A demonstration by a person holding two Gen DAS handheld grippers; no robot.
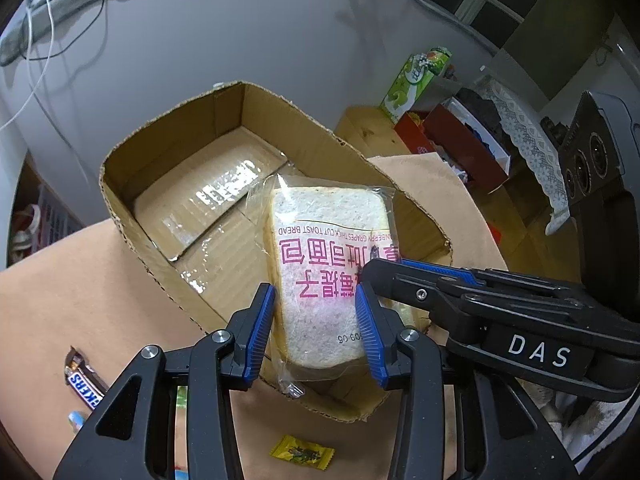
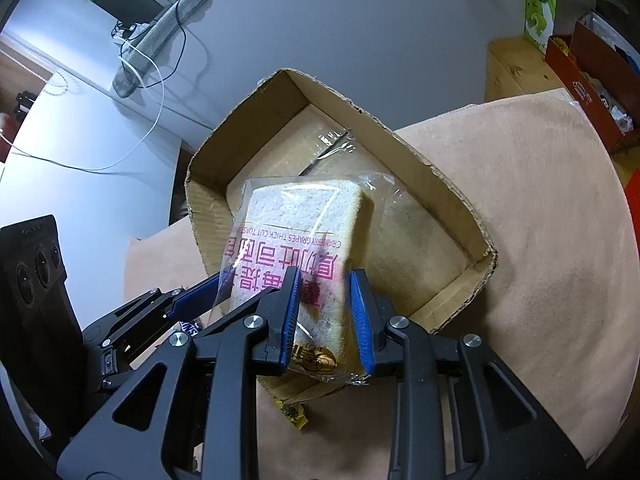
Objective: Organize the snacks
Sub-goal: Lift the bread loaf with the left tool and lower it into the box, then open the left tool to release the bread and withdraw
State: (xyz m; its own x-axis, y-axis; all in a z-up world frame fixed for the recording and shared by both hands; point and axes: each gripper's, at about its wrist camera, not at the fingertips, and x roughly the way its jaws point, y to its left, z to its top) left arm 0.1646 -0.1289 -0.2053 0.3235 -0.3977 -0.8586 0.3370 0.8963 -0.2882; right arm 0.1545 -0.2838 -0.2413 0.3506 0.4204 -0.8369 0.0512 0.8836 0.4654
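Sitting between both tools' fingers: bread pack (image 1: 320,280)

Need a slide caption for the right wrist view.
Both grippers hold a wrapped bread pack above an open cardboard box.

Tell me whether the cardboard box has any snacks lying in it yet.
None visible: the open brown cardboard box shows only bare taped floor. The clear-wrapped toast bread packet is held over it, tilted, by both grippers.

The black plastic left gripper (image 1: 316,332) has ribbed blue pads (image 1: 260,330) and silver pivot screws. The matching black right gripper (image 2: 325,314) bears white "DAS" lettering.
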